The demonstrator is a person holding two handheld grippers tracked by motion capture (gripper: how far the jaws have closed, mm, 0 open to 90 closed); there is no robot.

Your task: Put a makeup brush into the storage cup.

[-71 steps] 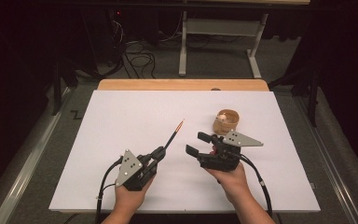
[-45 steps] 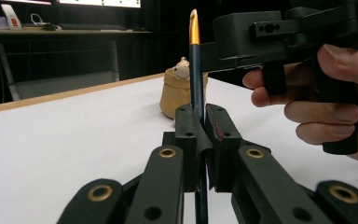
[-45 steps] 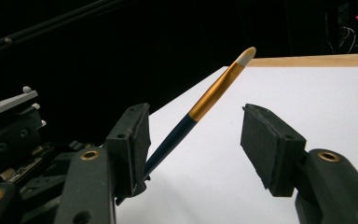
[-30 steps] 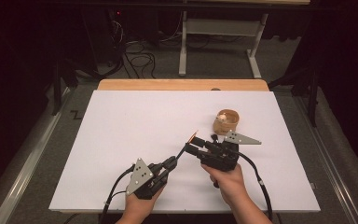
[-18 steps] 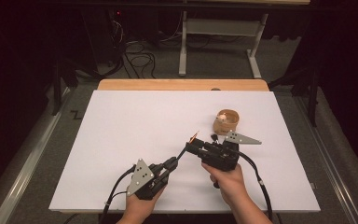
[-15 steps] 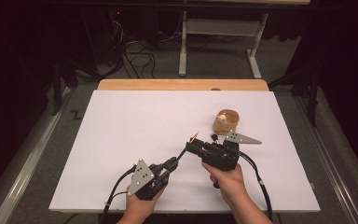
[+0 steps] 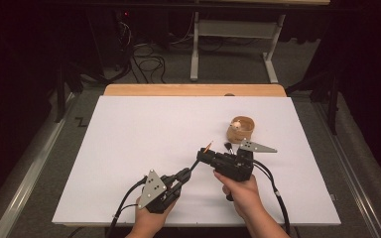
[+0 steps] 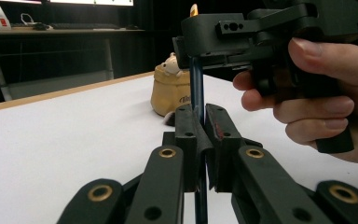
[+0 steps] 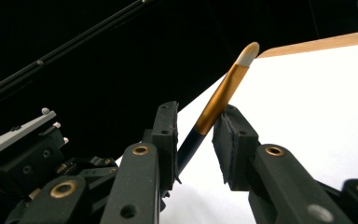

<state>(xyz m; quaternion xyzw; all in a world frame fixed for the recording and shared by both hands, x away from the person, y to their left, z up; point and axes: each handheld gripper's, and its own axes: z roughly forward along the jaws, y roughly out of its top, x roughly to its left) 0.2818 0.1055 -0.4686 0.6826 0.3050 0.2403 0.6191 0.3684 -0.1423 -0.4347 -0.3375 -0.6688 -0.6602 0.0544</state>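
A thin brush [image 7: 208,146] with a dark blue handle, gold ferrule and pale tip slants up from my left gripper [image 7: 184,174], which is shut on its handle low at the table's front. In the left gripper view the handle [image 8: 196,84] rises straight out of my shut left gripper [image 8: 204,126] into my right gripper [image 8: 214,32]. My right gripper [image 7: 203,156] sits just right of the left one, pointing left. Its jaws have just been closing with the brush [image 9: 219,100] slanting across the gap of my right gripper [image 9: 198,135]. The gap is still wider than the brush.
A small tan pot [image 7: 240,129] with a white figure on top stands behind the right gripper; a dark tuft [image 7: 226,145] lies at its foot. The white table top [image 7: 144,134] ends in a wooden strip [image 7: 193,90] at the far edge.
The left gripper shifted right with the brush and the right gripper came in to meet it. In the last second the hands stayed put while the right jaws narrowed around the brush.
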